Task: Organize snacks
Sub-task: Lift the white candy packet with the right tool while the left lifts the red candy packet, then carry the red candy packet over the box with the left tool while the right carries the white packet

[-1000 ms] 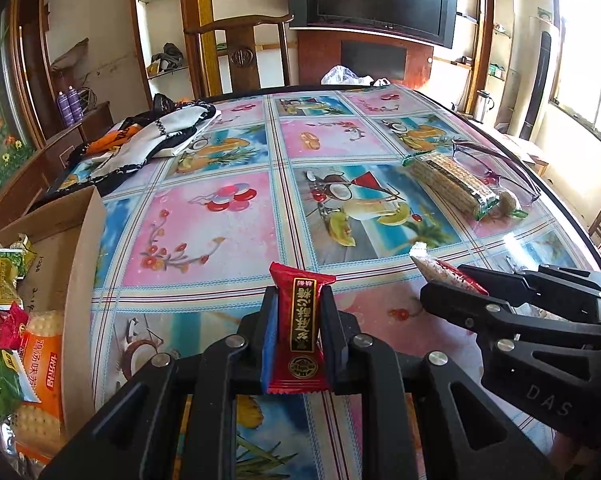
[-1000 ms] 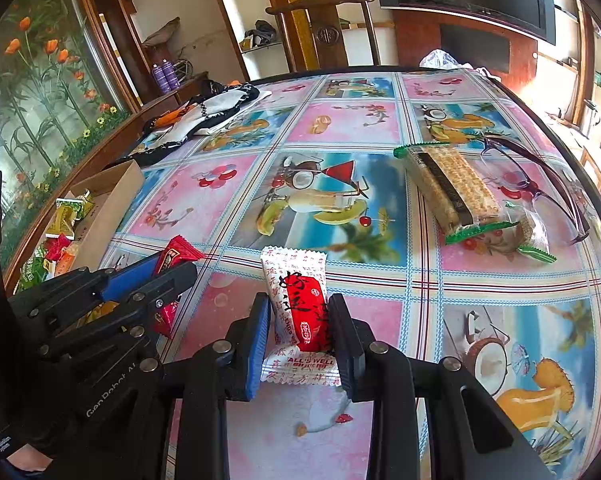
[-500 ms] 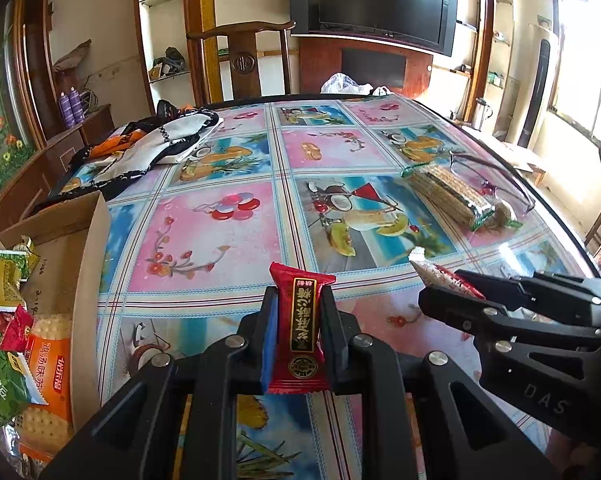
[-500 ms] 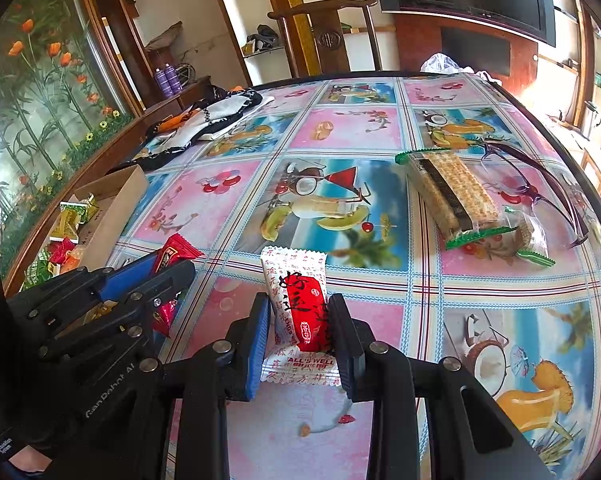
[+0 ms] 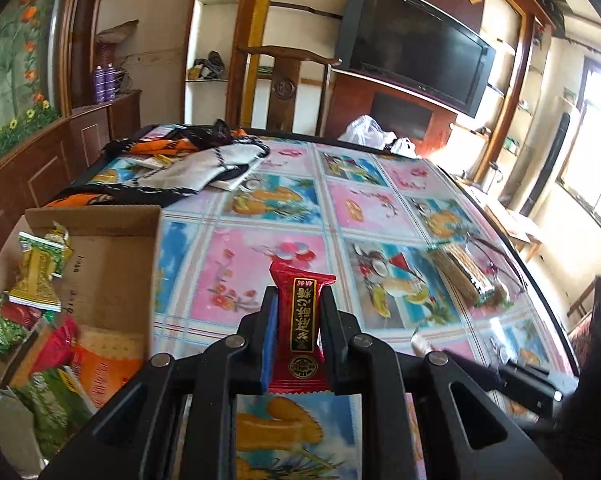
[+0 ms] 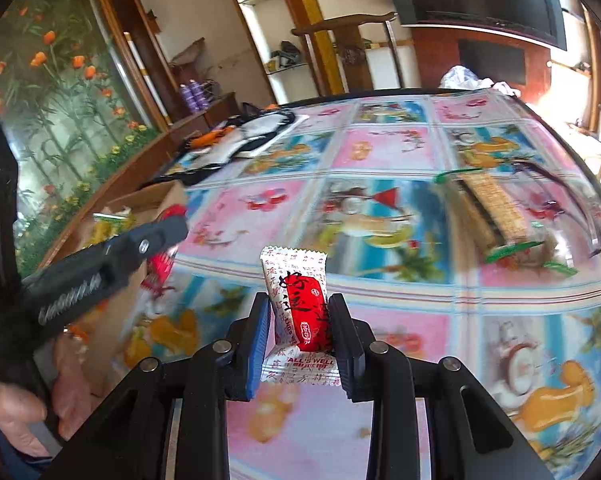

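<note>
My left gripper [image 5: 298,304] is shut on a red snack packet [image 5: 301,328] with a black and gold label, held above the table beside the cardboard box [image 5: 112,256]. The box at the left holds several green, yellow and orange snack packs. My right gripper [image 6: 300,312] is shut on a white snack packet [image 6: 298,308] with a red label, above the table. The left gripper also shows in the right wrist view [image 6: 168,232], near the box [image 6: 156,196]. A long cracker pack [image 5: 462,274] lies at the right of the table; it also shows in the right wrist view [image 6: 496,208].
The table [image 5: 260,272] has a fruit-print cloth. A heap of black, white and orange fabric [image 5: 188,168] lies at the far left. Glasses [image 6: 560,208] lie beside the cracker pack. A wooden chair [image 5: 288,80] and a TV [image 5: 412,56] stand behind the table.
Both grippers have swung left towards the cardboard box with their packets still held. The box now looms larger in the left wrist view.
</note>
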The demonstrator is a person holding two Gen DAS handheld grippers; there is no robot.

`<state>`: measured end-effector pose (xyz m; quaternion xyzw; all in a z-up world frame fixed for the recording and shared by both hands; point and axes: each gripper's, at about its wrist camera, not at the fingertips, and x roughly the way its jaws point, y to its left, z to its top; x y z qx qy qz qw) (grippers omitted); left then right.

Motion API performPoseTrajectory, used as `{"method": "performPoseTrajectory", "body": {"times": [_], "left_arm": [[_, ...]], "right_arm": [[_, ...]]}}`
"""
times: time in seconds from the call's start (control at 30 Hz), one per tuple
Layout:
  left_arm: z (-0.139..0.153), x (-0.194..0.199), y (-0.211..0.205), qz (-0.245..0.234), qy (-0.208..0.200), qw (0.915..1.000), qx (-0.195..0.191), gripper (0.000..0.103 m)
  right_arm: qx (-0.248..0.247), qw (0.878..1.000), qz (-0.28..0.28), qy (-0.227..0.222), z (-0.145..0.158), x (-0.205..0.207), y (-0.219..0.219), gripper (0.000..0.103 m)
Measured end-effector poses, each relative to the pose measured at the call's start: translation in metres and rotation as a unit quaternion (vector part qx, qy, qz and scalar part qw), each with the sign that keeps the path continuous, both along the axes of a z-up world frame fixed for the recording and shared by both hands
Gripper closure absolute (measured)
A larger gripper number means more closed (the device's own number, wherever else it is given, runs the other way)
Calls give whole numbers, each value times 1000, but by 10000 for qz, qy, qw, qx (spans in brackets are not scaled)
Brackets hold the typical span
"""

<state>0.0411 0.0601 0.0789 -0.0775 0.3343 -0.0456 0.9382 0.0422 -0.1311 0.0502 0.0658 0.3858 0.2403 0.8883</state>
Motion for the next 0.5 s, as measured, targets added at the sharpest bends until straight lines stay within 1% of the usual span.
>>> {"method": "performPoseTrajectory", "body": {"times": [0.07,0.17,0.23,0.4,0.5], "left_arm": [[5,0,13,143,-44,9999,-80,85],[11,-2,36,398,-124,9990,-154,85],[11,-3,55,576,-107,9980,-234,85],[9,-10,107,1146,5,9924,-450,85],[6,-14,132,1556,137,9871,-343,85]], "right_arm": [[-28,9998,167,-136,3,-8,18,71],[117,9989,402,-211,7,-17,38,71],[151,9980,569,-248,9,-22,55,71],[148,9952,930,-270,9,-31,92,70],[211,9928,1142,-293,11,-34,114,70]]}}
